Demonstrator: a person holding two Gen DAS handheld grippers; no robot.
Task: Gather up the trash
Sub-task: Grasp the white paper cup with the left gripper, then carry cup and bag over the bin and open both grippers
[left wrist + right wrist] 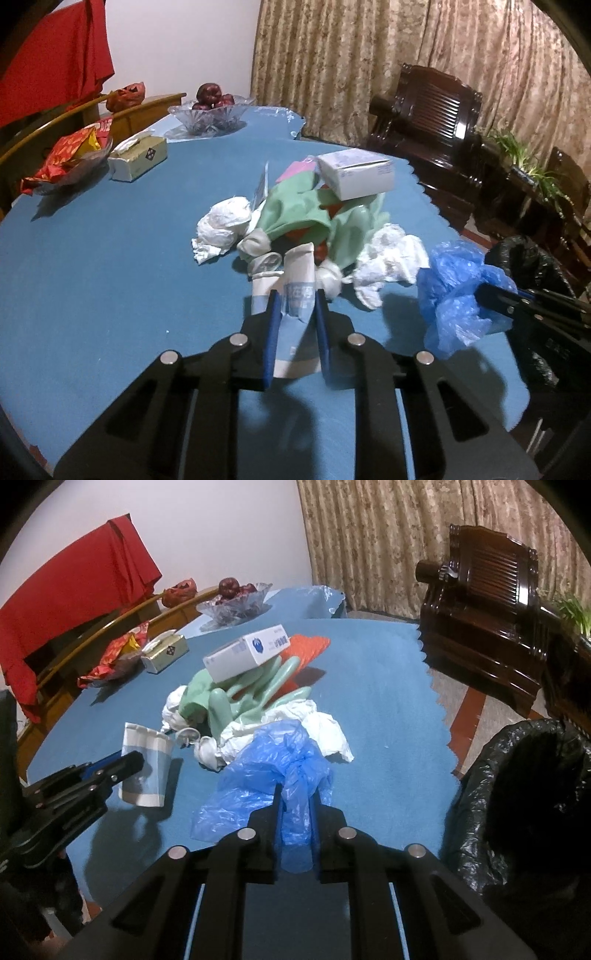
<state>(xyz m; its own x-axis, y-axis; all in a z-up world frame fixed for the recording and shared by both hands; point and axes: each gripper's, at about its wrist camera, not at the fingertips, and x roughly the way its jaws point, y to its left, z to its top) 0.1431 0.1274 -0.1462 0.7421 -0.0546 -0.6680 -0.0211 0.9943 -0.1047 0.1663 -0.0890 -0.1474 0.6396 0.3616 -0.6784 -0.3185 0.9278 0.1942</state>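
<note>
My left gripper point(295, 295) is shut on a crushed paper cup point(295, 302), white with pale blue bands; it also shows in the right wrist view point(147, 760), held just above the table. My right gripper point(295, 790) is shut on a crumpled blue plastic bag point(273, 775), which shows in the left wrist view point(454, 291) too. Behind them lies a trash pile: green rubber gloves point(314, 210), crumpled white tissues point(223, 223) point(391, 262), a white carton point(354, 175) and an orange item point(308, 646).
A bin lined with a black bag point(517, 794) stands right of the blue-clothed table point(110, 258). At the back are a tissue box point(138, 158), a snack dish point(70, 155) and a glass fruit bowl point(210, 110). Dark wooden chairs point(487, 602) stand at right.
</note>
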